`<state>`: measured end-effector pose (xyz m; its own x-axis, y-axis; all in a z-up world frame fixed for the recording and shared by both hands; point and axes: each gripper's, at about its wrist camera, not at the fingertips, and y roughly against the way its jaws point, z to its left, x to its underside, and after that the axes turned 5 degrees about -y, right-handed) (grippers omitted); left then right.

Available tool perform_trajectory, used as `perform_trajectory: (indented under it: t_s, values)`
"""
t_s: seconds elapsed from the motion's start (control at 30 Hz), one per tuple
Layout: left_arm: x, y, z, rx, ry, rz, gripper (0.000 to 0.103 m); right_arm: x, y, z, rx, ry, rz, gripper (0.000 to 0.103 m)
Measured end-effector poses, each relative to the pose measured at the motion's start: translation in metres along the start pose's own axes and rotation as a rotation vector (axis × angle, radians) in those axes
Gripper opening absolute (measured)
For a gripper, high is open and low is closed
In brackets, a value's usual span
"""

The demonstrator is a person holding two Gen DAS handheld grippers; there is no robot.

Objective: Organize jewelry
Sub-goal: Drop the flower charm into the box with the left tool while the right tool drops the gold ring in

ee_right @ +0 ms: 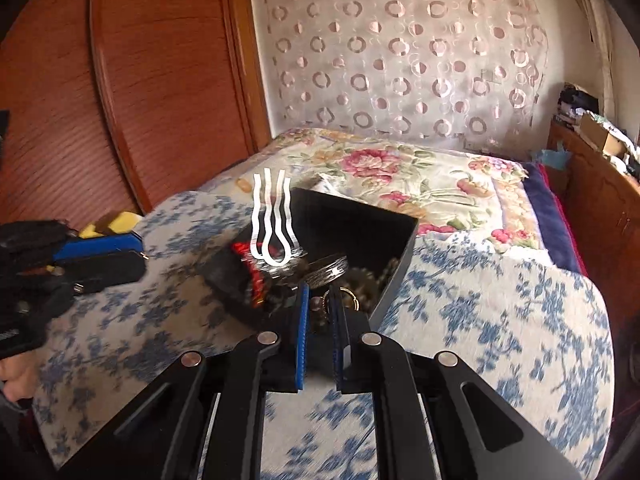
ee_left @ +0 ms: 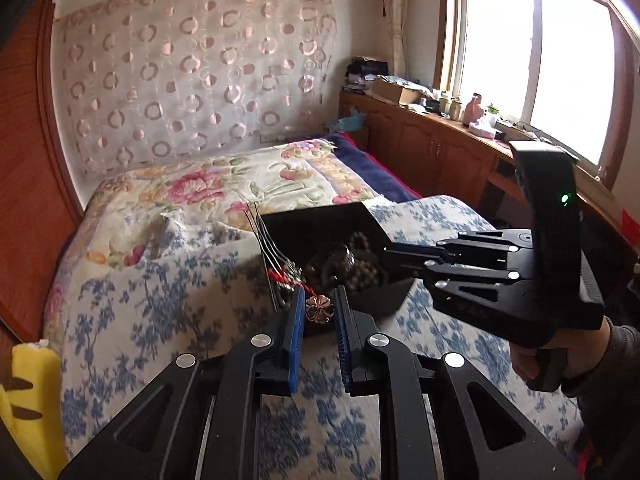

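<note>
A black open box (ee_left: 320, 220) (ee_right: 360, 216) lies on the blue-flowered bedspread, holding dark bead strings (ee_left: 360, 268), a red cord piece (ee_left: 288, 276) and silver hairpins (ee_right: 270, 216). My left gripper (ee_left: 319, 308) is shut on a gold four-leaf clover charm (ee_left: 319, 309) at the box's near edge. My right gripper (ee_right: 320, 304) reaches into the box from the right, jaws narrowly apart around dark beads (ee_right: 318, 308) and a gold ring (ee_right: 350, 296); whether it grips them I cannot tell. The right gripper (ee_left: 392, 258) also shows in the left wrist view.
The bed has a floral quilt (ee_left: 224, 184) behind the box. A wooden headboard (ee_right: 120, 100) stands at left. A yellow plush (ee_left: 32, 392) lies at the near left. A wooden cabinet (ee_left: 432, 144) with clutter runs under the window at right.
</note>
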<state>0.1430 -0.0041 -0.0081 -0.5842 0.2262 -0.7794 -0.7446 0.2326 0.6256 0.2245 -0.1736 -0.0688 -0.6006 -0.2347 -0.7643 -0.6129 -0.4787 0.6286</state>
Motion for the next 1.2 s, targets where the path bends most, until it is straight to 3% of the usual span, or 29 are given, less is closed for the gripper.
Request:
perform_trajectory:
  t_s: [0.3,0.77,0.87,0.93,1.0,1.07,1.1,1.2]
  values:
    - [-0.009,-0.025,0.010,-0.008,0.012,0.013,0.014,0.005,-0.005,-0.003,0.004,0.004,-0.001,0.012]
    - [-0.021,-0.059,0.009,-0.034,0.022,0.024,0.015,0.021,0.027,-0.013,0.019,-0.015,-0.014,0.012]
    - [-0.019,-0.060,0.010,-0.042,0.023,0.024,0.033,0.023,0.032,-0.012,0.015,-0.028,-0.020,0.012]
    - [-0.017,-0.057,0.009,-0.060,0.019,0.022,0.036,0.024,0.034,-0.012,0.024,-0.029,-0.023,0.012]
    - [-0.014,-0.051,0.011,-0.077,0.030,0.012,0.051,0.026,0.040,-0.010,0.031,-0.032,-0.031,0.012]
    - [-0.010,-0.041,0.015,-0.083,0.059,-0.012,0.057,0.028,0.046,-0.008,0.041,-0.033,-0.038,0.013]
    - [-0.008,-0.038,0.017,-0.085,0.068,-0.019,0.064,0.030,0.050,-0.005,0.048,-0.029,-0.043,0.016]
    - [-0.004,-0.028,0.022,-0.124,0.083,-0.029,0.073,0.034,0.062,0.001,0.045,-0.022,-0.066,0.027]
